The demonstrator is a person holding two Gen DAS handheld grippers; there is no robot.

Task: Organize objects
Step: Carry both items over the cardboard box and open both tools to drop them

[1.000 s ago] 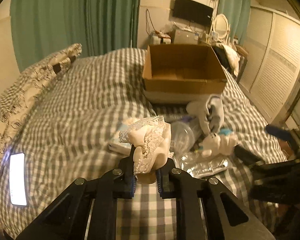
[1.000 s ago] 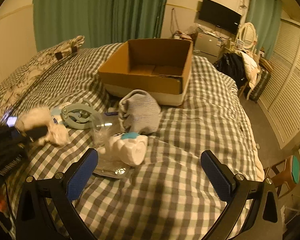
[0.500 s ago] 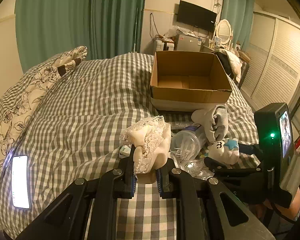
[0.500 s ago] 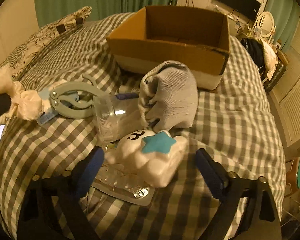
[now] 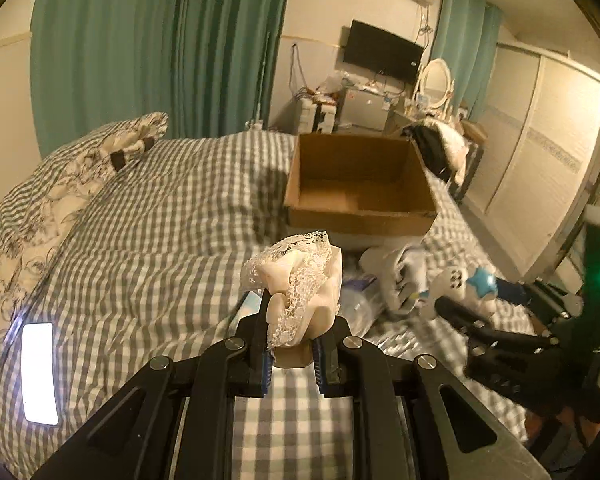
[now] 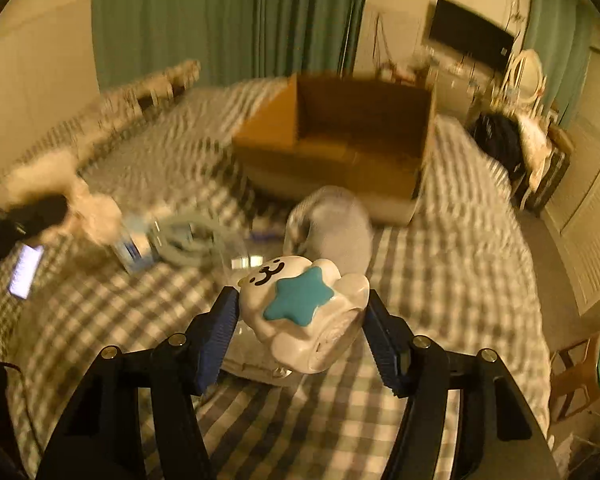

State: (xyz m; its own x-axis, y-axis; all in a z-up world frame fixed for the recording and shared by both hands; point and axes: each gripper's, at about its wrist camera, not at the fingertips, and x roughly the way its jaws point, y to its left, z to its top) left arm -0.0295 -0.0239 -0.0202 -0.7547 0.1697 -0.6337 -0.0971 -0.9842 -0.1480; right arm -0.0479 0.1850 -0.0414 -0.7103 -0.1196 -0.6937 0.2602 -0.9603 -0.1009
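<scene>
My left gripper (image 5: 290,354) is shut on a cream lace cloth (image 5: 298,284) and holds it above the checked bed. My right gripper (image 6: 302,326) is shut on a white cloud-shaped toy with a teal star (image 6: 304,312), lifted off the bed; that toy also shows in the left wrist view (image 5: 466,284). An open, empty cardboard box (image 5: 360,188) sits further back on the bed and also shows in the right wrist view (image 6: 352,140). A grey sock bundle (image 6: 332,228), a clear plastic cup (image 6: 228,252), a pale ring-shaped tool (image 6: 184,236) and a small blue pack (image 6: 134,250) lie before the box.
A lit phone (image 5: 40,372) lies on the bed at left. A patterned pillow (image 5: 60,184) is at the far left. Green curtains, a TV, a cluttered desk and wardrobe doors (image 5: 540,160) stand beyond the bed. A silver foil pack (image 6: 256,364) lies under the toy.
My right gripper closed on the cloud toy and lifted it. My left gripper rose with the lace cloth still held, and the view tilted toward the box.
</scene>
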